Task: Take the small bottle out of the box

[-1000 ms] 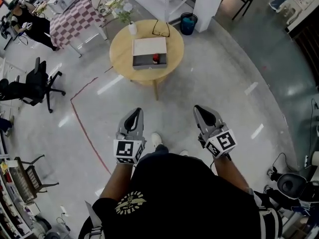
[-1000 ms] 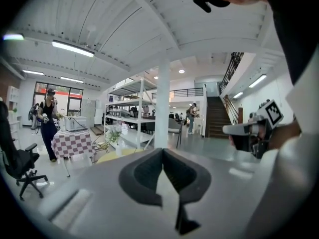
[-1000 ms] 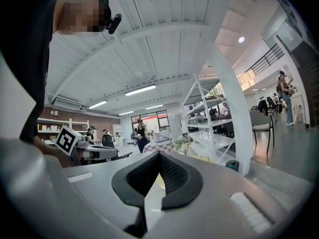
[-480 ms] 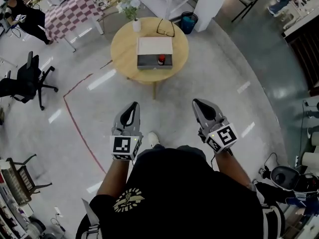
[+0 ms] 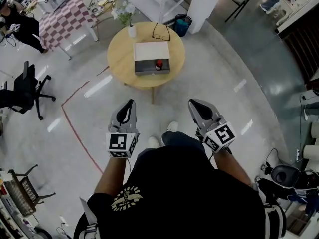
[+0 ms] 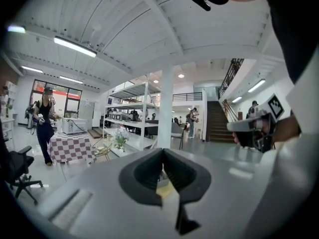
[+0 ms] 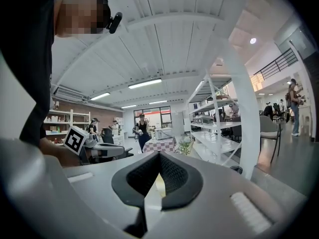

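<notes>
Because the table (image 5: pixel 119 59) lies well ahead across open floor, the step in hand is, I judge, the approach: walk up until the box (image 5: pixel 151 50) is within easy reach before either arm goes out. The box sits at the table's middle, white on its far part and grey on its near part, so coming at it square from the near side should give the clearest way in. Both claws hang low, near the body and well apart from the table. The left gripper (image 5: pixel 130 102) has its jaws pressed together with nothing between them, and the right gripper (image 5: pixel 192 102) is likewise closed tight and empty. Whichever goes for the bottle must be opened wide before it comes down. A vase (image 5: pixel 131 30) and glasses (image 5: pixel 160 32) at the table's far edge lie clear of that path.

The bottle (image 5: pixel 159 63) stands upright in the grey near part of the box, right of its middle, so the right claw looks better placed. It is small, dark-bodied and red-capped. Being so slight, it will likely tip if nudged, so grip the body below the cap and lift straight up.
</notes>
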Motion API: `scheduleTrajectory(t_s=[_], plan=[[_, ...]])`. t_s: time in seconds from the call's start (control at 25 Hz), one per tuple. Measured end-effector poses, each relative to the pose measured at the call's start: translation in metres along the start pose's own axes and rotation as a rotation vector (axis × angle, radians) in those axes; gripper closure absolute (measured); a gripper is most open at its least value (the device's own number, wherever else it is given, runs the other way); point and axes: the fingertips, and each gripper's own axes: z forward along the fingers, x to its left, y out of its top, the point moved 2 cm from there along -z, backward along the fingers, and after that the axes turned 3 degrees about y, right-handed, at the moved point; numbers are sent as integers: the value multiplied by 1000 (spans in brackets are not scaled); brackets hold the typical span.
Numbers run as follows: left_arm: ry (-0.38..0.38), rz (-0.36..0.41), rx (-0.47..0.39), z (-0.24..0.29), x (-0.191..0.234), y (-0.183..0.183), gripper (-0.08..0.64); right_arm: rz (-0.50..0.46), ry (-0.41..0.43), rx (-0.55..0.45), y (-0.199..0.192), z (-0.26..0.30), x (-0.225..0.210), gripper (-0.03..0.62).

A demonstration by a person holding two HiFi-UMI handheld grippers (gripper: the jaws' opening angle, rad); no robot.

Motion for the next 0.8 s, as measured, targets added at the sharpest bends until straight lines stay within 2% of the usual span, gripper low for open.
scheduleTrajectory(t_s=[0.2,0.44,0.56,0.8], plan=[[-10,12,12,17,-4,6,560,7,1,2,-2,8,-19,591],[18,40,47,40,14,9,560,-1,35,0,1,38,-42,591],[30,72,54,59,23,14,560,-6,54,-9,6,56,-58,591],[36,82,73,107,31,23,560,2,86,-5,6,93,-96,591]])
